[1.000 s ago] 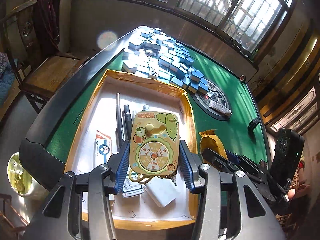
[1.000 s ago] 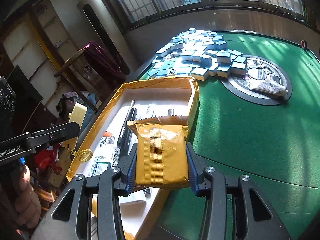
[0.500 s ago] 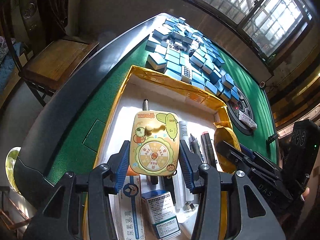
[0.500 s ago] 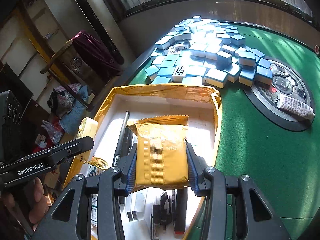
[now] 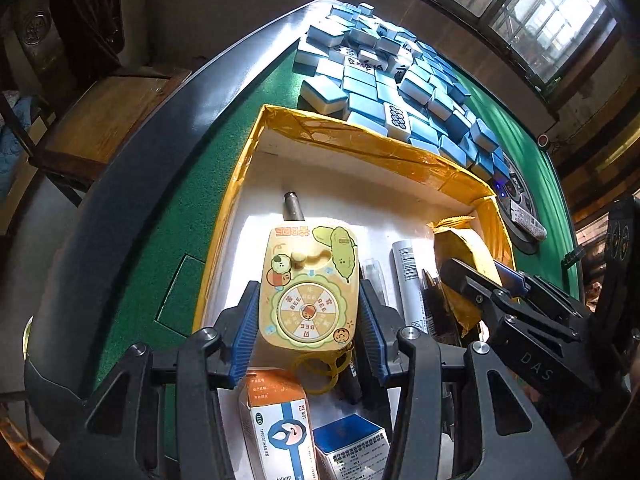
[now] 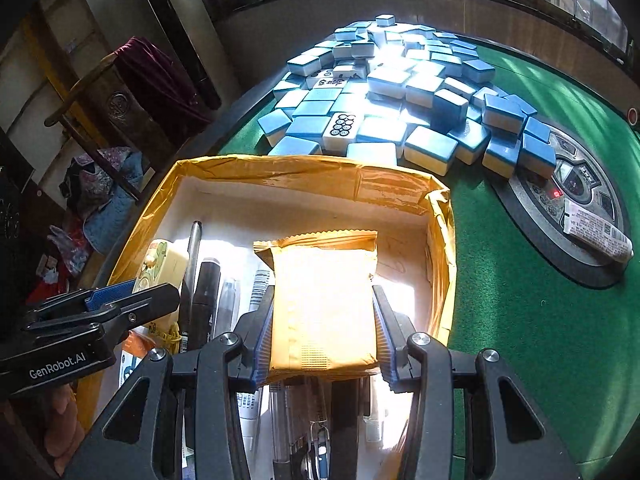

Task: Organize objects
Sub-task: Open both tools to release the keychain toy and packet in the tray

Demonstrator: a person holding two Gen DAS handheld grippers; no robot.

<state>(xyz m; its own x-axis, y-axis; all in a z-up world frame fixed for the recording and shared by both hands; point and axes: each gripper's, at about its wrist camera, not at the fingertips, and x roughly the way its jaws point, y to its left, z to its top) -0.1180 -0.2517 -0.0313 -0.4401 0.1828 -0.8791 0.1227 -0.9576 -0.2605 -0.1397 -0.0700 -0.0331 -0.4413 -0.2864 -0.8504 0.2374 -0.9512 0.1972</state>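
Note:
My left gripper (image 5: 308, 316) is shut on a yellow cartoon spinner toy (image 5: 308, 286) with a ring chain, held over the left half of the shallow box (image 5: 360, 140). In the right wrist view that toy (image 6: 162, 266) shows beside the left gripper's fingers (image 6: 116, 304). My right gripper (image 6: 322, 324) is shut on a yellow snack packet (image 6: 324, 304), held over the box's (image 6: 304, 172) right half; the packet (image 5: 472, 252) also shows in the left wrist view. Pens (image 6: 202, 280), a white tube (image 5: 410, 280) and medicine cartons (image 5: 280, 424) lie in the box.
The box sits on a green mahjong table (image 6: 540, 320). A heap of blue-backed mahjong tiles (image 6: 400, 92) lies just beyond its far wall. A white wrapped tube (image 6: 598, 232) rests on the round centre console (image 6: 560, 200). A wooden chair (image 5: 104, 116) stands off the table's left edge.
Both grippers moved forward and down over the box, still gripping the toy and the packet. The box's far wall and the tiles now look closer.

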